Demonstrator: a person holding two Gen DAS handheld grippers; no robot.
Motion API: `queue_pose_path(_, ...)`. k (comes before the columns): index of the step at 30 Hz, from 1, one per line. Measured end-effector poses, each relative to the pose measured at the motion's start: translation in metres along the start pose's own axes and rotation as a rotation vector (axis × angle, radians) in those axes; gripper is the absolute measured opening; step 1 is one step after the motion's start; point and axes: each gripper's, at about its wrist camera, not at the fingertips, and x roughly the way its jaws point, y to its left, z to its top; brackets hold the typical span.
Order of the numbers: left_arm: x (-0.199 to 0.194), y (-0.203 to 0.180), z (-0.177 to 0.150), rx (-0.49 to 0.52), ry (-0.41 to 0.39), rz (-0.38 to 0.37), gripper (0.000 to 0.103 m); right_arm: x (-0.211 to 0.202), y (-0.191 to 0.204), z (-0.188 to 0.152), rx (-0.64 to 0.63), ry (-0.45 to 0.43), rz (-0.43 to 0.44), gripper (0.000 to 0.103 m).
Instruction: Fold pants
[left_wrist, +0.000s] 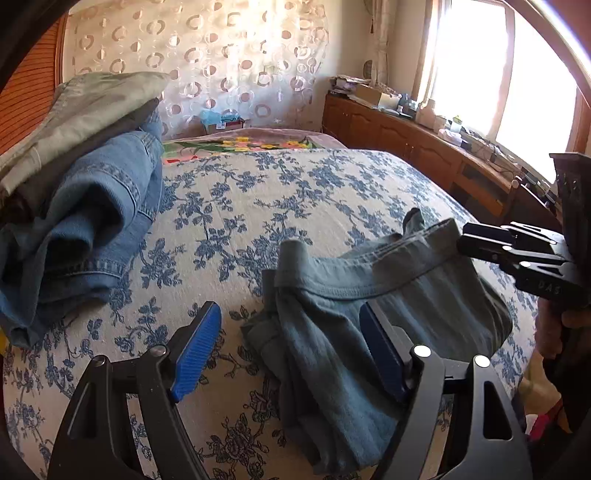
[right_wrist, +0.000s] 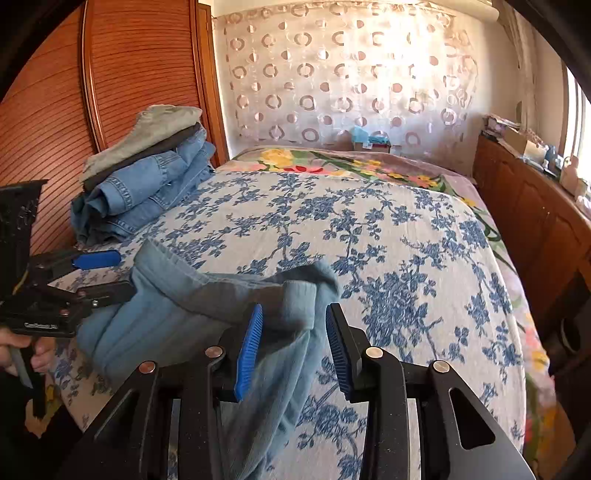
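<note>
Left wrist view: pants (left_wrist: 354, 306) on bed (left_wrist: 258, 206); left hand-held gripper (left_wrist: 291, 343) wide open, right hand-held gripper (right_wrist: 293, 347) part-open, both straddling cloth unpinched, apparently for regrasping.

The blue-grey pants (left_wrist: 332, 332) run off the bottom edge.

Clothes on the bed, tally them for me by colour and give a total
Grey-blue: 1, the pants lying between the open left gripper and the open right gripper
Denim blue: at least 1, the jeans at the bottom of the pile; how many I cannot tell
Dark grey: 1 garment above the jeans
Pale green: 1 garment on top
Total: at least 4
</note>
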Motion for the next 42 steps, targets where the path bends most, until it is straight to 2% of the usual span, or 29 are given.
queue_pose_path(7, 0.02, 0.001, -0.007, 0.01, 0.088, 0.021, 0.078, 0.012, 0.004, -0.013, -0.013, 0.061, 0.017, 0.037)
queue_pose_path(14, 0.025, -0.005, -0.007, 0.041, 0.105, 0.033, 0.082, 0.021, 0.009, -0.015, -0.029, 0.086, 0.006, 0.037)
queue_pose_path(20, 0.025, -0.004, -0.007, 0.034, 0.11, 0.038, 0.085, 0.018, 0.01, -0.015, -0.02, 0.097, -0.001, 0.042)
queue_pose_path(26, 0.024, -0.004, -0.008, 0.032, 0.111, 0.044, 0.086, -0.002, 0.006, -0.027, 0.009, 0.062, -0.001, 0.042)
queue_pose_path(33, 0.012, 0.001, -0.016, 0.017, 0.114, 0.006, 0.086, -0.041, 0.005, -0.048, 0.017, 0.044, 0.018, 0.042)
queue_pose_path(39, -0.014, 0.0, -0.036, 0.019, 0.084, 0.005, 0.085, -0.05, 0.008, -0.063, 0.014, 0.071, 0.052, 0.043)
queue_pose_path(42, -0.026, 0.0, -0.049, 0.003, 0.078, -0.018, 0.081, -0.048, 0.015, -0.066, 0.002, 0.092, 0.066, 0.043)
